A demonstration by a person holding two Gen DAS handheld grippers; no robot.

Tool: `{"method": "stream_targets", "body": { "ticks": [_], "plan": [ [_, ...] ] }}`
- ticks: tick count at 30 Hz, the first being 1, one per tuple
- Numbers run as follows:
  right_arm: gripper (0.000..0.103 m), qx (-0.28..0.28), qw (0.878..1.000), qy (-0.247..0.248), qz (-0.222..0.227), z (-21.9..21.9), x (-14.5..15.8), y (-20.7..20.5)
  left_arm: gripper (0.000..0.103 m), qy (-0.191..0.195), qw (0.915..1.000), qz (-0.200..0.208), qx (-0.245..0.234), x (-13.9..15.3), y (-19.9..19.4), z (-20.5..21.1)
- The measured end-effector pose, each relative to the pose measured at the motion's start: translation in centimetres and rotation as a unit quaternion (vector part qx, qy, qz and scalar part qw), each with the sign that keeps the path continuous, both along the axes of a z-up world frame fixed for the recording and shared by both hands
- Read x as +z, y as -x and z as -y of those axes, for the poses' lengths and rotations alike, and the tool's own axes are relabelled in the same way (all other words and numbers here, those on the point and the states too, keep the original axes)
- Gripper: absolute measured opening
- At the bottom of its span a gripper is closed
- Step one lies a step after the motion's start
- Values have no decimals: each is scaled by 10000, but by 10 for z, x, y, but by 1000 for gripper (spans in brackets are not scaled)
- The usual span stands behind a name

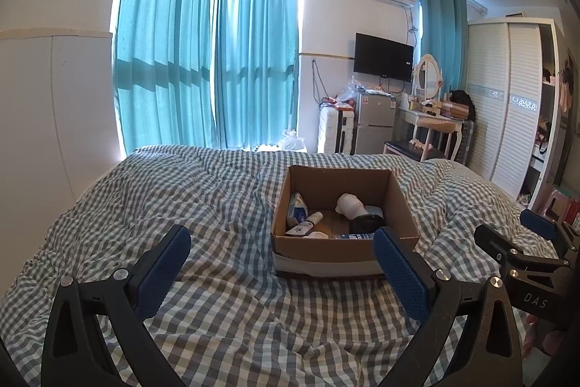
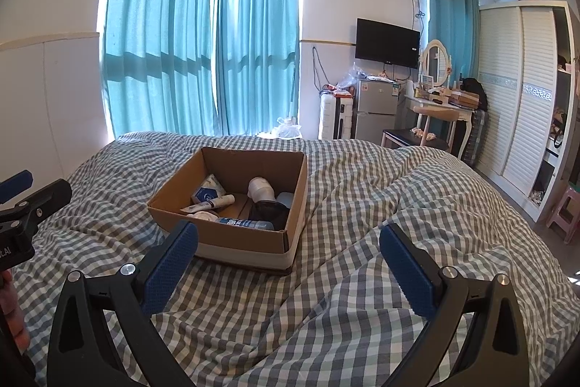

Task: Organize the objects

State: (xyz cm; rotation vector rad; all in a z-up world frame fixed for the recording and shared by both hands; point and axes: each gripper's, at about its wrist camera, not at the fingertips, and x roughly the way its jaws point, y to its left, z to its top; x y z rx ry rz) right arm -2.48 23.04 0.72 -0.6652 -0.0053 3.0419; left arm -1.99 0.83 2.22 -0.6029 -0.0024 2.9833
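Both grippers [image 1: 282, 263] [image 2: 288, 260] agape before box [image 1: 337, 249]

Bedcover [image 1: 217, 205] showing a grey-and-white check; cardboard box [image 1: 286, 243] on it reading plain brown, with a pale band along its base; inside the box, a white bottle [image 1: 349, 204], a white tube [image 1: 311, 221], a blue-and-white packet [image 1: 295, 209], a blue-labelled item [image 1: 353, 236] and something black [image 1: 366, 223]; behind the box, curtains [image 1: 203, 60] glowing teal, a black TV [image 1: 383, 57], a silver fridge [image 1: 373, 122] and a white wardrobe [image 1: 504, 104]; left gripper [image 1: 281, 269] and right gripper [image 2: 288, 269] both showing blue textured pads on black frames.
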Motion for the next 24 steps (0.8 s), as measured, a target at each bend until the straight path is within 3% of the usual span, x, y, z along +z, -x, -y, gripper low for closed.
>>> {"method": "stream_targets", "body": {
  "ticks": [19, 24],
  "plan": [
    [101, -17, 10000, -6, 45, -2, 1, 1, 103, 46, 10000, -21, 67, -2, -2, -2],
    [101, -9, 10000, 1, 65, -2, 0, 1, 103, 1, 9999, 39, -104, -2, -2, -4]
  ]
}}
